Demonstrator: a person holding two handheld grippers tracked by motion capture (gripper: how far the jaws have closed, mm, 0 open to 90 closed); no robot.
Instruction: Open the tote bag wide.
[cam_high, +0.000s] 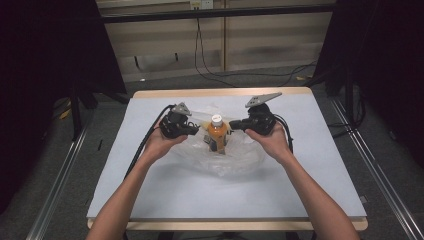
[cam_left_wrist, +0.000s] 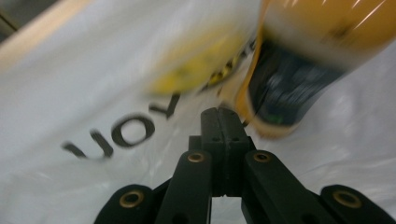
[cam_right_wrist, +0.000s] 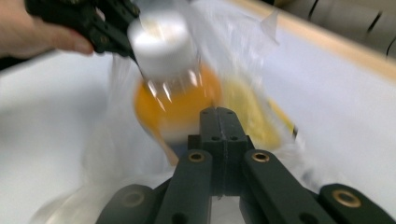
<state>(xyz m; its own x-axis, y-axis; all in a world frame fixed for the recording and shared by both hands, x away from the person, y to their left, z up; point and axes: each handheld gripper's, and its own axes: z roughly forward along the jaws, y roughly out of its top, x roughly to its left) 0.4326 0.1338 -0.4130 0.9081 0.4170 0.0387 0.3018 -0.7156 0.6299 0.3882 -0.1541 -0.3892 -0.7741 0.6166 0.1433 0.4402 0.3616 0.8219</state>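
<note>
2 clenched claws, left claw (cam_high: 196, 131) and right claw (cam_high: 235, 125), flanking the orange bottle (cam_high: 217, 135).

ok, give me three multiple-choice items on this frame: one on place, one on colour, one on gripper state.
1. The bottle stands
A. on the bare floor
B. on the plastic bag, between the grippers
C. at the table's near edge

2. The bottle's cap is
A. white
B. red
C. black

3. The left gripper's jaws are
A. wide open
B. shut
C. clamped around the cap

Key: 1 B, the high view shows it mid-bag between both hands; 2 A, white in the right gripper view; 3 B, the jaws meet in the left gripper view.
</note>
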